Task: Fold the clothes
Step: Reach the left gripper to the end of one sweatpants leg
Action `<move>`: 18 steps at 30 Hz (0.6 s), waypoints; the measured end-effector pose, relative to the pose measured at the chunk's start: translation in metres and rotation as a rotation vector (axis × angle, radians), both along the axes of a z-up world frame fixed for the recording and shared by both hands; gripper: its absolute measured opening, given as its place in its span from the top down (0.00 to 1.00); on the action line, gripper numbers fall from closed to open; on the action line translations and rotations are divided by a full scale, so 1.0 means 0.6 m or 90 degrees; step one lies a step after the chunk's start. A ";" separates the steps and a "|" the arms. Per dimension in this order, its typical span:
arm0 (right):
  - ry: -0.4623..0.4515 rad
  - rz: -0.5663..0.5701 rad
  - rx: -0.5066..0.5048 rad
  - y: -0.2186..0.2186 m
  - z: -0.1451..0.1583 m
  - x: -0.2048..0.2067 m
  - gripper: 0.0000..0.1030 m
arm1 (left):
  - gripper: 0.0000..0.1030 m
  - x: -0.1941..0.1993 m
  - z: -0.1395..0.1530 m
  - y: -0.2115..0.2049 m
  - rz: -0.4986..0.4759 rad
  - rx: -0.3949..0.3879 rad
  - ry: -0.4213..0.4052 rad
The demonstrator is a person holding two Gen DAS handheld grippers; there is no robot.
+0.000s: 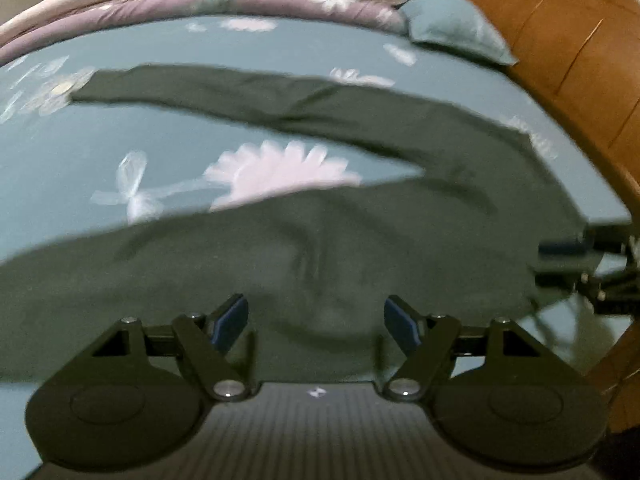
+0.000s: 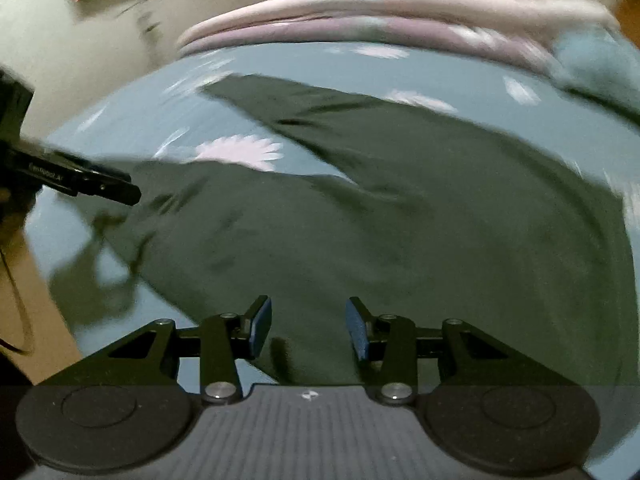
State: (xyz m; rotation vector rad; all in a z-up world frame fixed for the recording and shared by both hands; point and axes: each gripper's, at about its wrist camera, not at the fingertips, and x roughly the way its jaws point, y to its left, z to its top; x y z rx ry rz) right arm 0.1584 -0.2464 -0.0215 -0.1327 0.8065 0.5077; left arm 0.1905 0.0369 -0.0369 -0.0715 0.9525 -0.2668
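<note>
Blue pads (image 1: pixel 232 322) of the left gripper (image 1: pixel 316 320) stand wide apart, jaws open over a dark green garment (image 1: pixel 320 248), gripping nothing. Right gripper (image 2: pixel 308 330) jaws are open too, also empty. Garment lies spread on a teal floral bed (image 1: pixel 100 152), 1 sleeve (image 1: pixel 224 88) reaching toward 10 o'clock. Folded quilts (image 1: pixel 240 0) sit at 12, a pillow (image 1: pixel 456 28) at 1.

Dark green garment (image 1: pixel 320 248), teal floral bedsheet (image 1: pixel 120 152)
</note>
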 end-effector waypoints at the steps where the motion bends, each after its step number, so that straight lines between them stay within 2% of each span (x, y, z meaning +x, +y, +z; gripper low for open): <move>1: -0.009 0.032 -0.013 0.012 0.003 0.001 0.55 | 0.27 -0.014 -0.002 0.002 0.011 -0.003 0.007; 3: -0.026 0.094 -0.035 0.036 0.008 0.002 0.55 | 0.25 -0.037 -0.005 0.010 0.027 -0.037 0.019; 5: -0.036 0.148 -0.047 0.060 0.007 0.008 0.55 | 0.25 -0.048 -0.014 0.012 0.058 -0.040 0.025; 10: -0.037 0.226 -0.041 0.105 0.004 0.025 0.55 | 0.26 -0.058 -0.033 0.045 0.150 -0.090 0.036; 14: -0.034 0.248 -0.036 0.117 0.002 0.035 0.54 | 0.26 -0.069 -0.060 0.114 0.267 -0.205 0.042; 17: -0.023 0.239 -0.033 0.114 0.000 0.039 0.53 | 0.26 -0.080 -0.075 0.166 0.334 -0.291 0.017; 18: -0.017 0.235 -0.030 0.112 -0.001 0.040 0.52 | 0.27 -0.085 -0.078 0.183 0.359 -0.302 0.009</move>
